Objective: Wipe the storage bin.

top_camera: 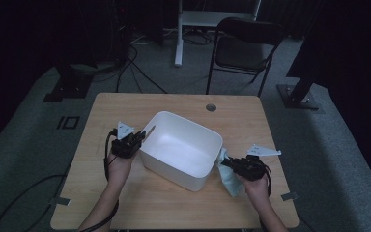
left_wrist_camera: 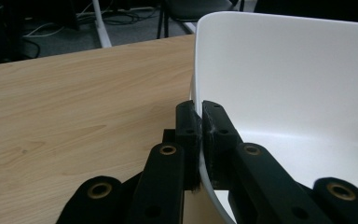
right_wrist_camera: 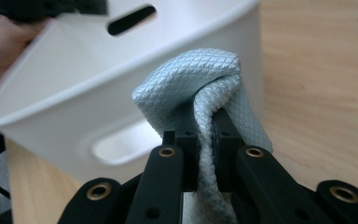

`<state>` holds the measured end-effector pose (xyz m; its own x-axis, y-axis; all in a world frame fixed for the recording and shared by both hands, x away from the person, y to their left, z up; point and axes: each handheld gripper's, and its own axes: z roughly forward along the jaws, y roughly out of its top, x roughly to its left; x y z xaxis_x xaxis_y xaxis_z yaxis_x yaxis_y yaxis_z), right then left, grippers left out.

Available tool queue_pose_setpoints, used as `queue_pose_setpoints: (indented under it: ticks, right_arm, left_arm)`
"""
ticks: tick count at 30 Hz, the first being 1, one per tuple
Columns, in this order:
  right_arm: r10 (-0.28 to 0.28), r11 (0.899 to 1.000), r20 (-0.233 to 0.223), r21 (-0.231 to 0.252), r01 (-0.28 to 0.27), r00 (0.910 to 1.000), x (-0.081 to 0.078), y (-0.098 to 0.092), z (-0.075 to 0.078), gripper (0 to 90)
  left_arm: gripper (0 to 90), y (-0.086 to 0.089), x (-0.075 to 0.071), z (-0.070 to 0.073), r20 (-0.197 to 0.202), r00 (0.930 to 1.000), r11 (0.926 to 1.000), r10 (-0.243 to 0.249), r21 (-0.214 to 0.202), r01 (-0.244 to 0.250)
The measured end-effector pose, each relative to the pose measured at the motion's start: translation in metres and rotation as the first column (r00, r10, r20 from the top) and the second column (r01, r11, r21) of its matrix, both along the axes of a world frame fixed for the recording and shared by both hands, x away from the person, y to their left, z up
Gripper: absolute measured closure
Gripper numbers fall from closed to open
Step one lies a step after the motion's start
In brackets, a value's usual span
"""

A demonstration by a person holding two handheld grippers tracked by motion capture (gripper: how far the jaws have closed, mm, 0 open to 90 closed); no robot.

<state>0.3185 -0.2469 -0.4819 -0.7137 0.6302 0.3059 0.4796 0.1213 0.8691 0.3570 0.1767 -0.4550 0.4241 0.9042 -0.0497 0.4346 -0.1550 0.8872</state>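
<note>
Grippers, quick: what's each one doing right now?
Left gripper: shut on the rim of the white tub.
Right gripper: shut on the light blue cloth, beside the tub.

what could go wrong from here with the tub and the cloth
The left gripper pinches only the thin rim of the white tub, so the tub could slip or tip. The right gripper clamps one fold of the blue cloth; the loose end hanging by the tub's wall might drag or snag.
</note>
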Motion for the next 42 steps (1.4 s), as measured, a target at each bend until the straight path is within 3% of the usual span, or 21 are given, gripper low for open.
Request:
queue_pose_setpoints:
  ticks: [5, 18, 42]
  right_arm:
    - [0.021, 1.000, 0.020, -0.008, -0.021, 0.9996, -0.002, 0.010, 0.005, 84.7]
    - [0.033, 0.999, 0.017, -0.019, -0.033, 0.9993, -0.009, 0.015, 0.003, 84.7]
    - [0.089, 0.996, 0.012, -0.016, -0.089, 0.9960, -0.030, 0.024, 0.000, 84.7]
  left_arm:
    - [86.4, -0.001, 0.000, 0.000, 0.002, 1.0000, 0.9999, -0.004, 0.011, 0.004]
    - [86.4, -0.006, -0.002, 0.002, 0.002, 0.9997, 0.9982, 0.026, 0.054, -0.026]
    - [86.5, -0.006, -0.002, 0.002, -0.005, 0.9995, 0.9985, 0.032, 0.044, -0.032]
